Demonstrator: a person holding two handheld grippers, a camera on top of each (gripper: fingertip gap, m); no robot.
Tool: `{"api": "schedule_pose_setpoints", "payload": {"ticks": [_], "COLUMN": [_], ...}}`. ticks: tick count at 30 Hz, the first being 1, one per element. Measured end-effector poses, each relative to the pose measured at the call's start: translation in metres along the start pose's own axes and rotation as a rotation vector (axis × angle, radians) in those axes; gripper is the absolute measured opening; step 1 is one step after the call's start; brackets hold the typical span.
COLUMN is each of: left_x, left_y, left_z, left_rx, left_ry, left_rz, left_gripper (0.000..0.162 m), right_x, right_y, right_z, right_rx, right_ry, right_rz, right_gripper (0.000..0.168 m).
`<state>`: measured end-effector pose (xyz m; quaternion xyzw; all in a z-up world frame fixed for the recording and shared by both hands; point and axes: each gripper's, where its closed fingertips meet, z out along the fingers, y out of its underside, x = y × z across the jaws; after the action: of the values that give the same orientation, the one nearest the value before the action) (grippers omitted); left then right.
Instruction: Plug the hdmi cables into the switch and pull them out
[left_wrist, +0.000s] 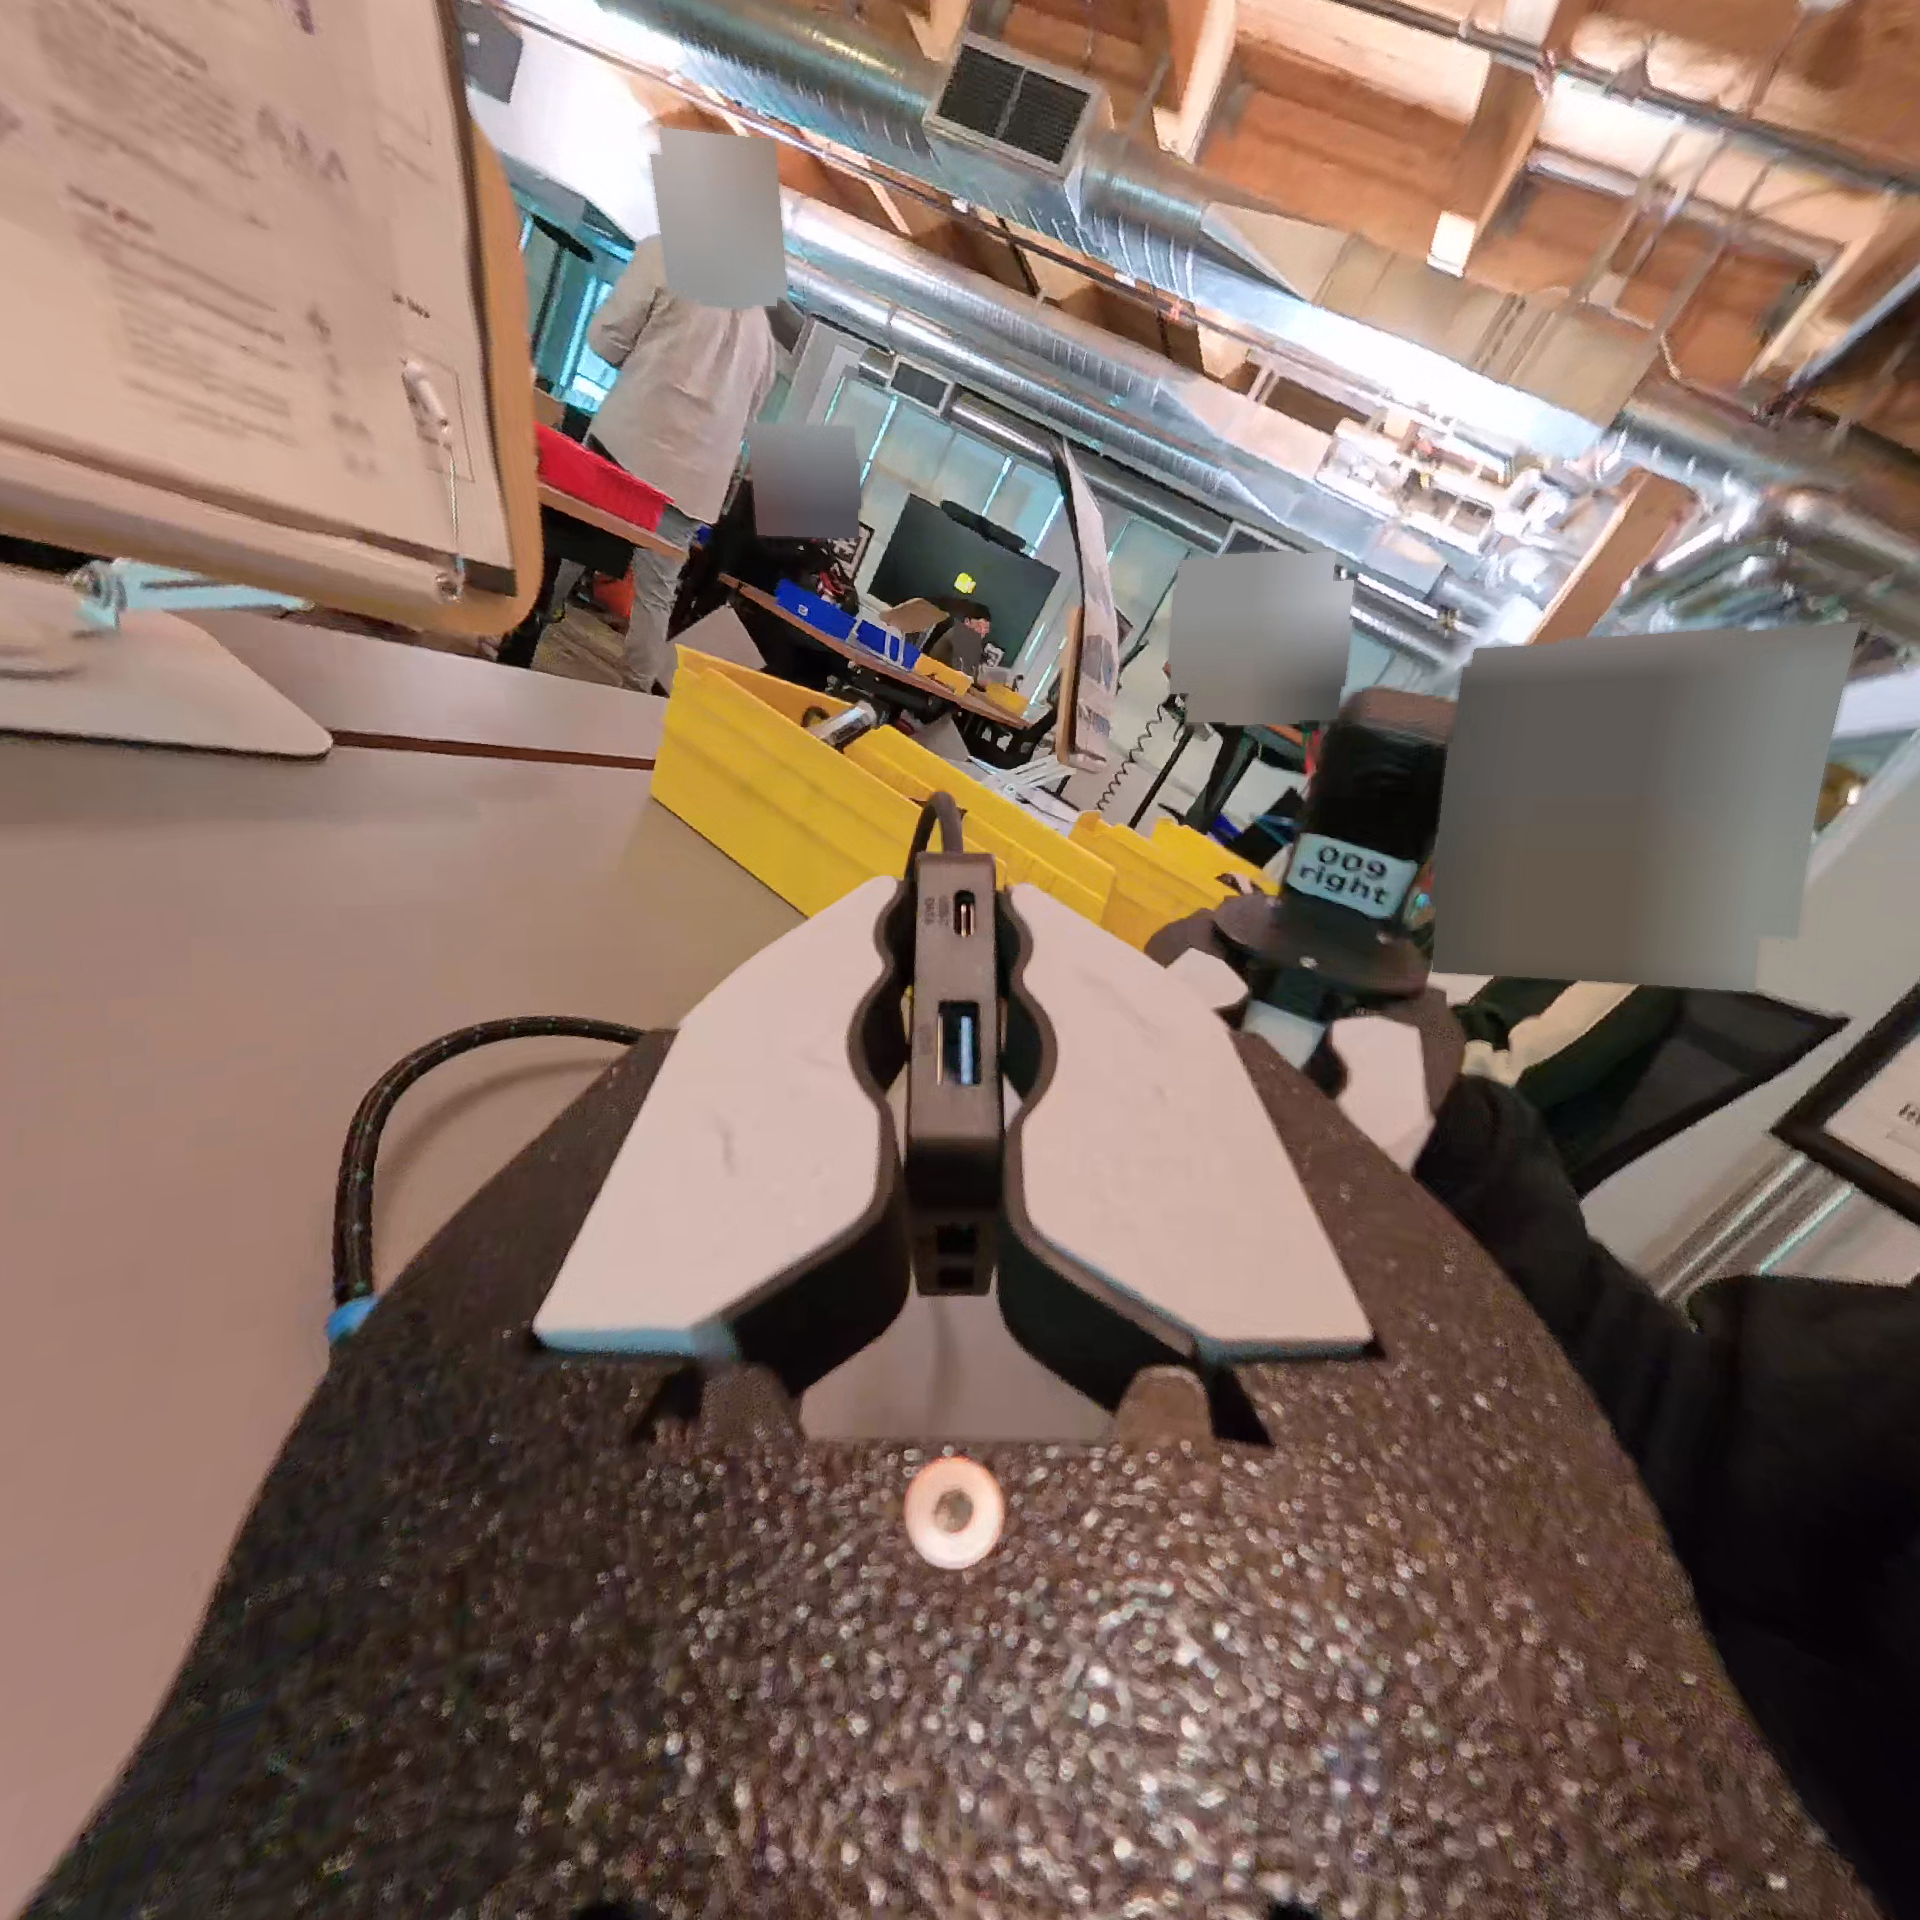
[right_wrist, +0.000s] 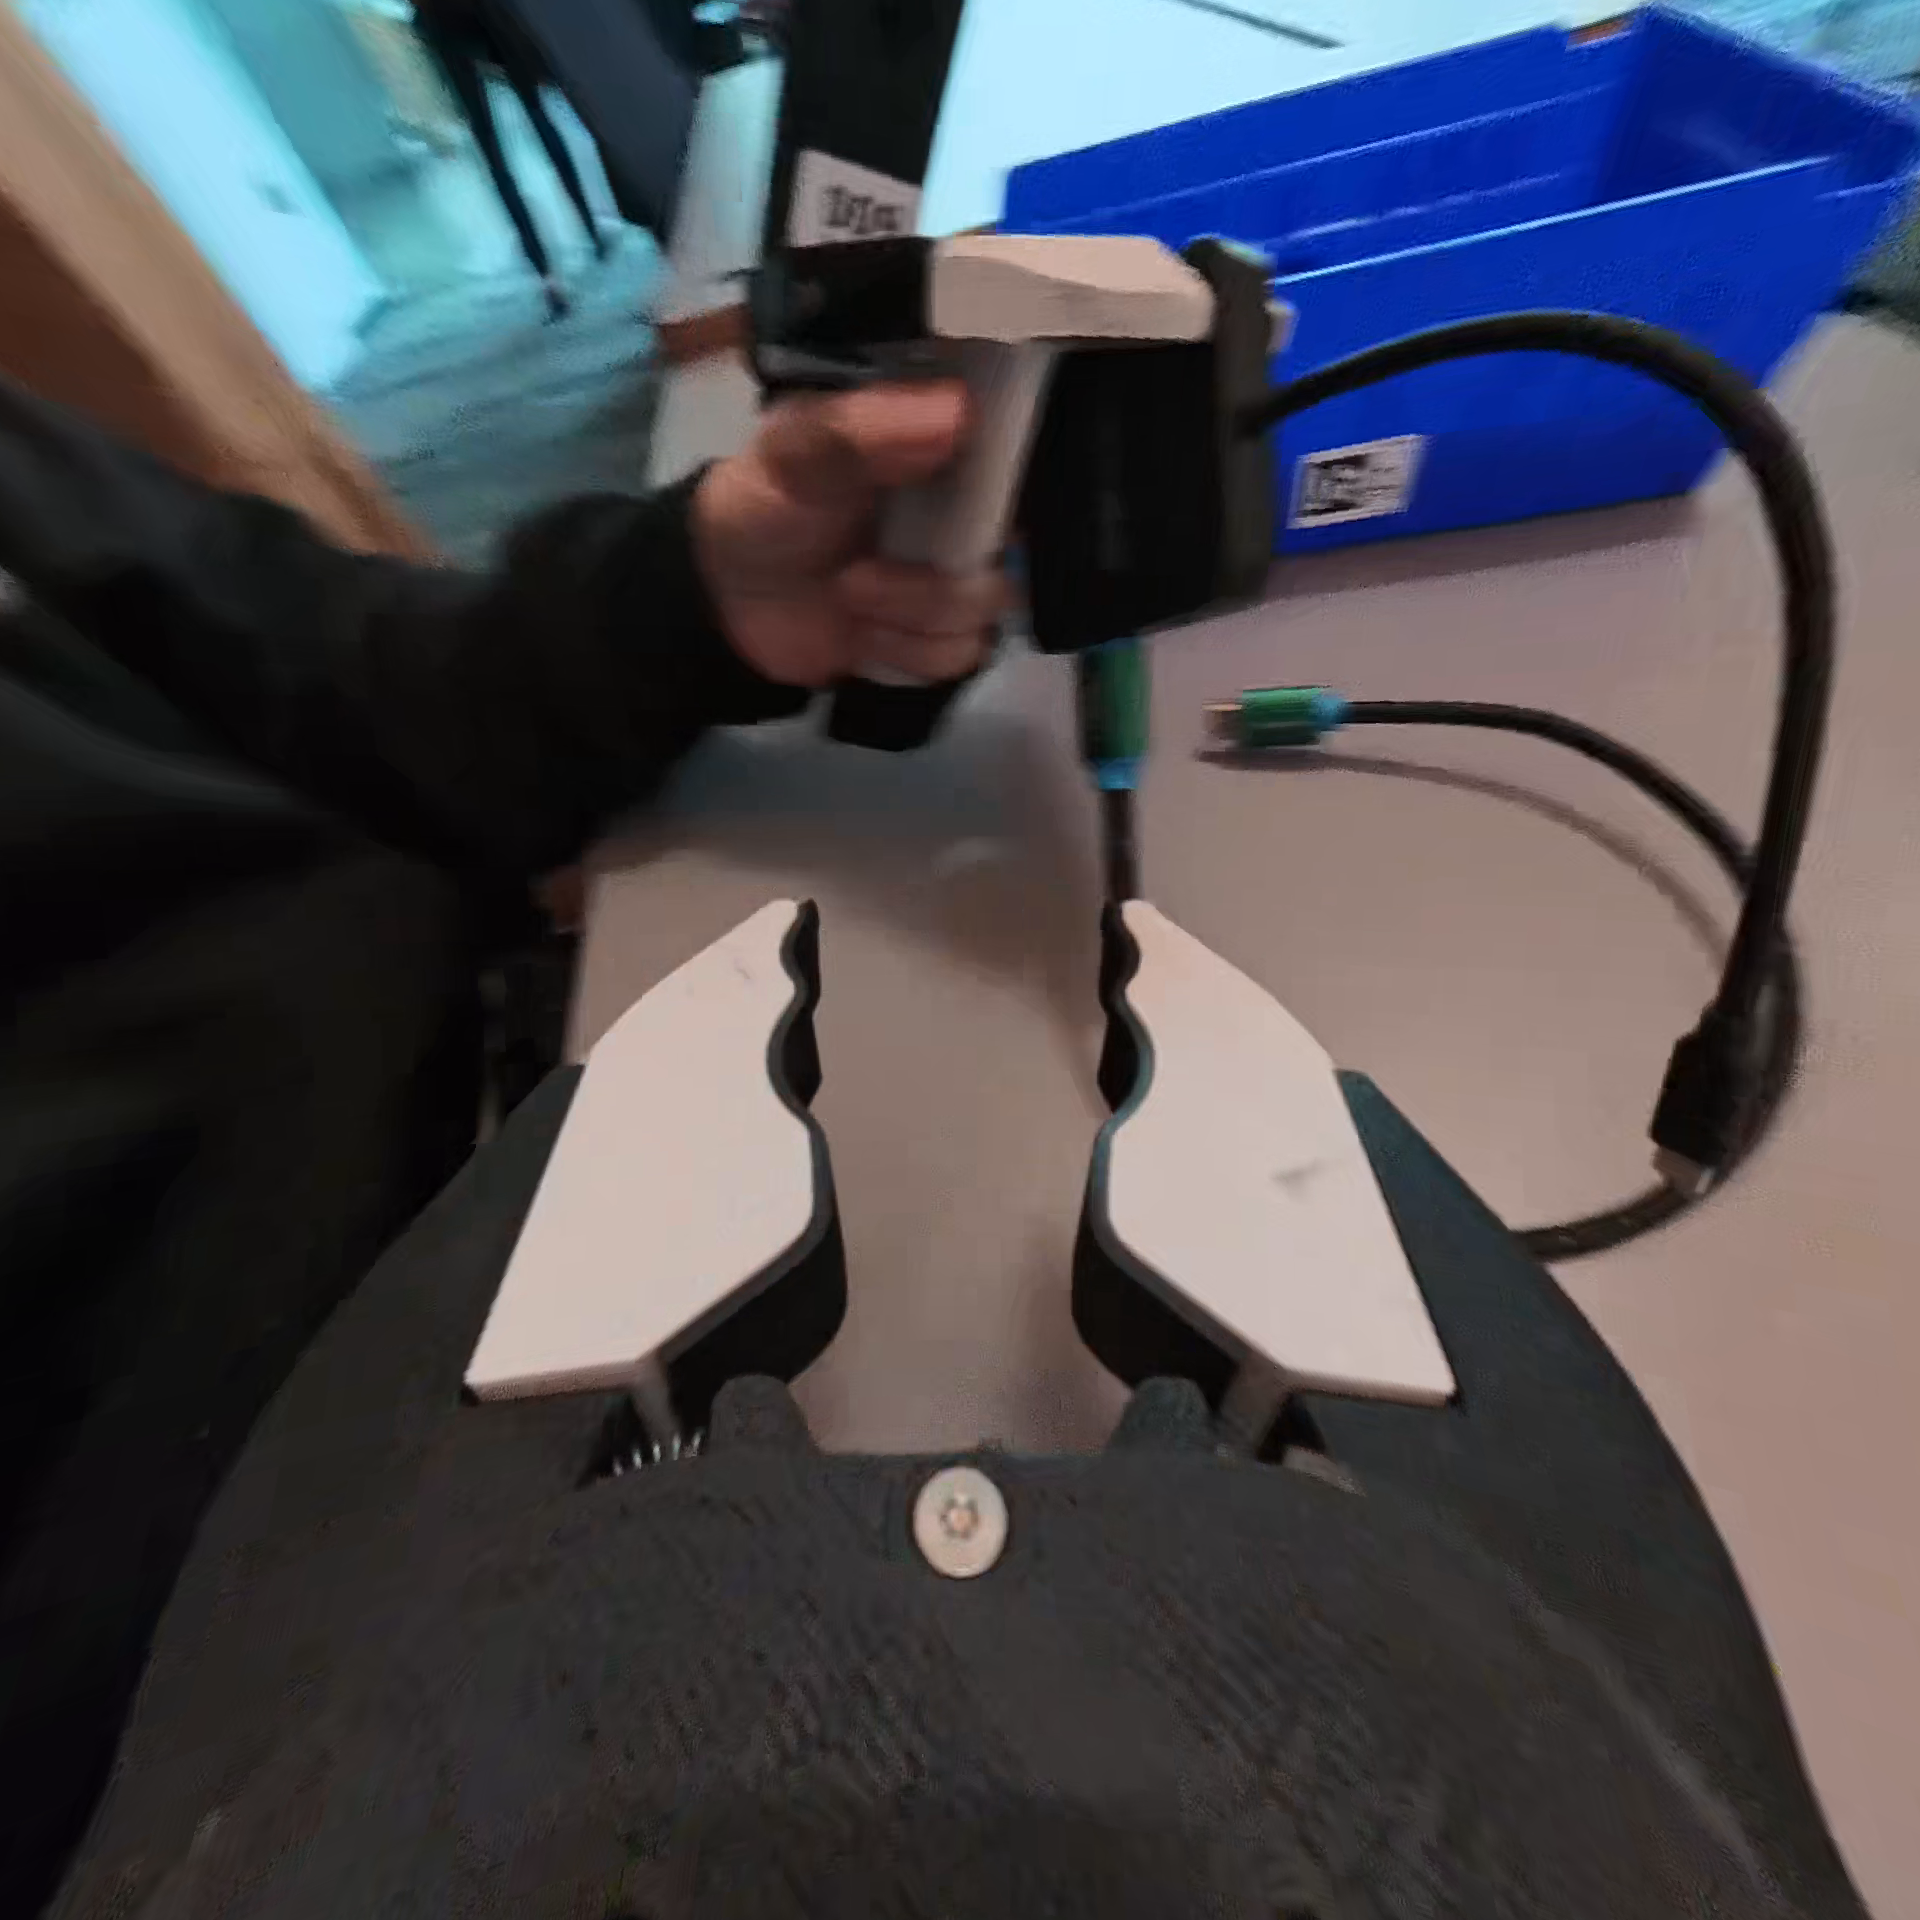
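Above the table (right_wrist: 1558, 987), left tool (left_wrist: 951, 935) pinches the switch (left_wrist: 951, 1101); right tool (right_wrist: 961, 925) spread, seemingly empty.

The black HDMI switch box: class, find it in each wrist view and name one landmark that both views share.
Left wrist view: the black HDMI switch box sits at centre, clamped edge-on between the left gripper fingers, ports facing the camera.
Right wrist view: the same box is upper centre, held in the far gripper, a green-sleeved plug below it.
Shared landmark: the grey table top.
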<state>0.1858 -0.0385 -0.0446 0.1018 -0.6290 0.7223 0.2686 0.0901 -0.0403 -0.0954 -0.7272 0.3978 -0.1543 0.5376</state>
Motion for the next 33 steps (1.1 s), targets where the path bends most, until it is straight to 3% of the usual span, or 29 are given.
{"api": "schedule_pose_setpoints", "payload": {"ticks": [5, 8, 9, 10, 14, 15, 19, 23, 30, 33], "left_x": [0.002, 0.027, 0.034, 0.040, 0.058, 0.058, 0.061, 0.067, 0.069, 0.062], "left_y": [0.004, 0.014, 0.017, 0.019, 0.021, 0.023, 0.019, 0.054, 0.103, 0.111], "left_z": [0.004, 0.011, 0.013, 0.014, 0.012, 0.011, -0.007, -0.021, -0.015, -0.016], "left_rx": [0.009, -0.048, -0.066, -0.068, -0.088, -0.110, -0.178, -0.444, -0.722, -0.796], "left_ry": [0.005, 0.107, 0.138, 0.160, 0.273, 0.269, 0.241, 0.265, 0.241, 0.210], "left_rz": [-0.089, -0.070, -0.049, -0.026, 0.056, 0.118, 0.490, 0.798, 1.123, 1.280], "left_gripper": [0.014, 0.013, 0.013, 0.014, 0.014, 0.015, 0.053, 0.071, 0.087, 0.080], "right_x": [0.035, 0.029, 0.021, 0.007, -0.008, -0.008, -0.015, -0.028, -0.043, -0.051], "right_y": [-0.018, -0.022, -0.026, -0.030, -0.030, -0.028, -0.017, -0.002, 0.017, 0.029], "right_z": [0.030, 0.045, 0.045, 0.042, 0.029, 0.025, -0.006, -0.018, 0.007, 0.011], "right_rx": [0.181, 0.226, 0.255, 0.284, 0.244, 0.223, 0.149, 0.038, -0.127, -0.191], "right_ry": [0.105, 0.047, -0.003, -0.091, -0.265, -0.288, -0.447, -0.518, -0.525, -0.583], "right_rz": [0.208, 0.191, 0.157, 0.110, 0.168, 0.201, 0.338, 0.362, 0.340, 0.353], "right_gripper": [0.049, 0.059, 0.048, 0.024, 0.014, 0.014, 0.014, 0.014, 0.014, 0.014]}}
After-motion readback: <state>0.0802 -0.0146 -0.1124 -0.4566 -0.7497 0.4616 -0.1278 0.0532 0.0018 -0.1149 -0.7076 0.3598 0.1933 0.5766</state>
